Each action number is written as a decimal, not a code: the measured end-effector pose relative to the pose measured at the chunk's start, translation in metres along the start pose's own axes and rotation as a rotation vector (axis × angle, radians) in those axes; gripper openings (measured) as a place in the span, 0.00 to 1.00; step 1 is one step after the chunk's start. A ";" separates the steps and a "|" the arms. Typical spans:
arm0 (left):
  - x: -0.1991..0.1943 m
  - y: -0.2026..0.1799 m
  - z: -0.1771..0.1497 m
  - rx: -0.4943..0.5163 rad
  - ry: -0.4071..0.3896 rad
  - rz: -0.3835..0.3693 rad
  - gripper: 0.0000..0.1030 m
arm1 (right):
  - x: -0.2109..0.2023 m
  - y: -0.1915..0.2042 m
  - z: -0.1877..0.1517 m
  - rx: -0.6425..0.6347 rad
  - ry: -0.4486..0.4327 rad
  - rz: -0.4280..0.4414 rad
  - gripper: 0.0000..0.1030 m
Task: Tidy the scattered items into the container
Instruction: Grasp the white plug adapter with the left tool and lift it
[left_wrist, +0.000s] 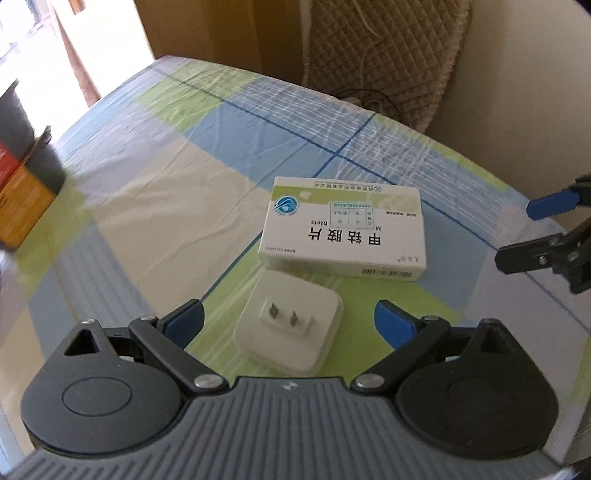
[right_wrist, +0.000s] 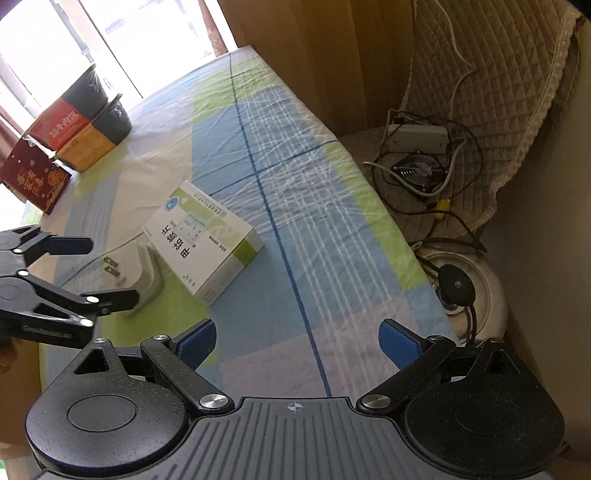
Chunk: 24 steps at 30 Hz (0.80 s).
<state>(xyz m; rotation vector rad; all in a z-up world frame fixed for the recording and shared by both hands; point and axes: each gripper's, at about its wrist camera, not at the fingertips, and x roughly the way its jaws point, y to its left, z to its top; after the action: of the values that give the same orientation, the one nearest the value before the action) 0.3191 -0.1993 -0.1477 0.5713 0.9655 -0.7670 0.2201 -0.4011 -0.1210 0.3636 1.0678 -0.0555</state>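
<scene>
A white plug adapter (left_wrist: 288, 332) lies prongs-up on the checked tablecloth, between the spread fingers of my left gripper (left_wrist: 290, 321), which is open and not touching it. Just beyond it, almost touching, lies a white and green medicine box (left_wrist: 343, 229). A dark grey container (left_wrist: 22, 129) stands blurred at the far left. My right gripper (right_wrist: 297, 347) is open over bare cloth, with nothing between its fingers. From there the medicine box (right_wrist: 203, 240), the adapter (right_wrist: 144, 273) and the left gripper (right_wrist: 99, 273) lie to the left. The right gripper (left_wrist: 532, 232) shows at the right edge.
Red and orange cartons (right_wrist: 70, 129) sit by the dark grey container (right_wrist: 114, 114), with a red box (right_wrist: 33, 181) in front. The table's right edge (right_wrist: 388, 206) drops to a fan, cables (right_wrist: 417, 166) and a round white device (right_wrist: 469, 291). A quilted cover (left_wrist: 388, 55) hangs behind.
</scene>
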 end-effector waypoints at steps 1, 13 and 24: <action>0.004 0.000 0.001 0.010 0.001 -0.002 0.93 | 0.001 0.000 0.001 0.004 0.002 0.001 0.97; 0.019 0.008 -0.015 0.054 0.014 -0.079 0.62 | 0.012 0.007 0.003 -0.010 0.018 -0.003 0.97; 0.011 0.006 -0.029 -0.027 0.048 -0.106 0.62 | 0.016 0.012 0.001 -0.043 0.014 -0.010 0.97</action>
<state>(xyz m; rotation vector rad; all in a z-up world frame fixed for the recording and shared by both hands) 0.3123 -0.1778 -0.1703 0.5201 1.0560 -0.8361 0.2311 -0.3881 -0.1311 0.3201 1.0832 -0.0393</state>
